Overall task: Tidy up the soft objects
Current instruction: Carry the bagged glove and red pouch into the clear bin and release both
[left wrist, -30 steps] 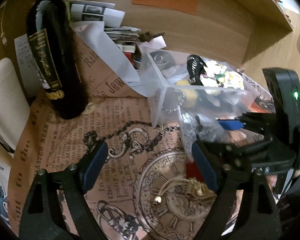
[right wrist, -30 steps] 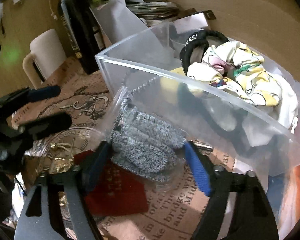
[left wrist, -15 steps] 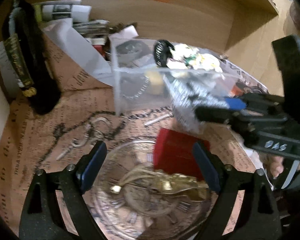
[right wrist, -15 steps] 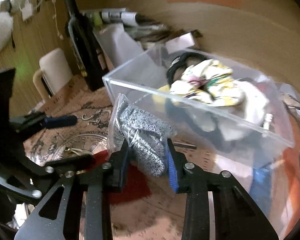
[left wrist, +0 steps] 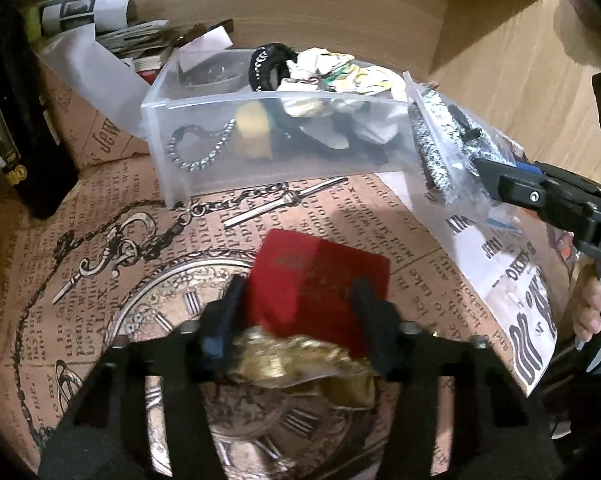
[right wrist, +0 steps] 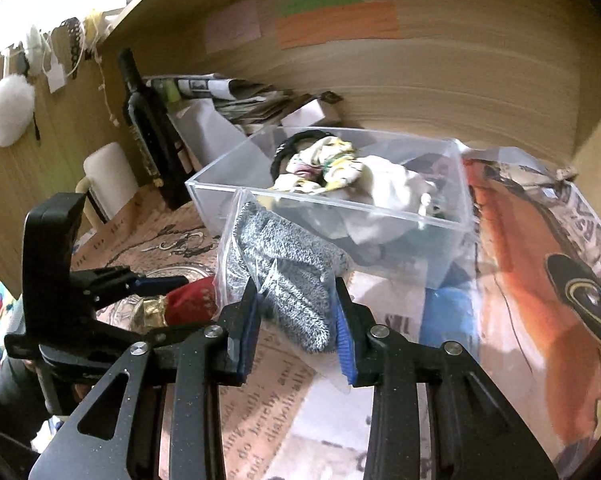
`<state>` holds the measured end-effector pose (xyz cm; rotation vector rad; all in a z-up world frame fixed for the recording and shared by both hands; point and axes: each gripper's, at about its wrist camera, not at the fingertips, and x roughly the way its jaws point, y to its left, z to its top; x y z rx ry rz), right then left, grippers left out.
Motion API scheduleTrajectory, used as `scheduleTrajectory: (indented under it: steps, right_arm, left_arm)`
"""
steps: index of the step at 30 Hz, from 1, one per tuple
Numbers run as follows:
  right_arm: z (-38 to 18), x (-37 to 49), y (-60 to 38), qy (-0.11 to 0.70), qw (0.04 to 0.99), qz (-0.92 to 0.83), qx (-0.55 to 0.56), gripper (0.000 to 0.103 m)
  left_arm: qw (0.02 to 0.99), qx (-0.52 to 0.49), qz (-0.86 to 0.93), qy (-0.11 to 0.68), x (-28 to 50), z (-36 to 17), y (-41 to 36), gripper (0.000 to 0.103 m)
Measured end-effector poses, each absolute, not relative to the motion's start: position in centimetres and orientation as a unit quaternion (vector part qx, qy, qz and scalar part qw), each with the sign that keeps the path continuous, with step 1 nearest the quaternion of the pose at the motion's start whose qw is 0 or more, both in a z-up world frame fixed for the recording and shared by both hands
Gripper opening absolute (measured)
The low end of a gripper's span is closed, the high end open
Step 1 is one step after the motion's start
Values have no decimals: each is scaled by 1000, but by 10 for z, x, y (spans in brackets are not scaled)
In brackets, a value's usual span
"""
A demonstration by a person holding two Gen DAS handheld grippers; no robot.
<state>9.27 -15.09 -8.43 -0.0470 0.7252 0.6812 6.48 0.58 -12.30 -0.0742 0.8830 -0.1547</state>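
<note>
A red cloth pouch (left wrist: 316, 276) with a gold tie (left wrist: 300, 364) lies on a glass dish. My left gripper (left wrist: 296, 316) reaches over it, jaws closing, and both pads touch the pouch's sides. The right wrist view shows that gripper (right wrist: 168, 304) at the left with the red pouch (right wrist: 192, 300) between its fingers. My right gripper (right wrist: 296, 320) is shut on a clear bag holding a grey knitted item (right wrist: 284, 256), lifted just before the clear plastic box (right wrist: 300, 200). The box (left wrist: 260, 98) holds a floral scrunchie (left wrist: 340, 68), a black hair band and a chain. The right gripper (left wrist: 484, 172) comes in from the right.
A dark wine bottle (right wrist: 152, 136) and a cream mug (right wrist: 108, 176) stand left of the box. Stacked papers (left wrist: 112, 20) lie behind it against the wooden wall. Printed paper (left wrist: 100, 280) covers the table. A white pompom (right wrist: 8, 116) hangs on the left wall.
My left gripper moved forward over the red pouch and narrowed its jaws around it. My right gripper shut on the bagged grey knit and carried it up and right, beside the box.
</note>
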Motion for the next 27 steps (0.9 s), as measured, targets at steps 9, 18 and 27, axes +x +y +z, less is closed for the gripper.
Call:
scheduleTrajectory:
  steps: [9,18,27]
  right_arm:
    - [-79,90,-166,335,887,318,-9,31]
    - [-61,91,-175,304,902,307,-6,31]
    - [-37,101,-181,266,918,294,-2,31]
  left_arm:
    - [908,-44,-78,410,61,-110,1,27]
    - [938,-38,-69,339,59,-62,-1,27]
    - [960,-44,-50,272,79,-18,16,27]
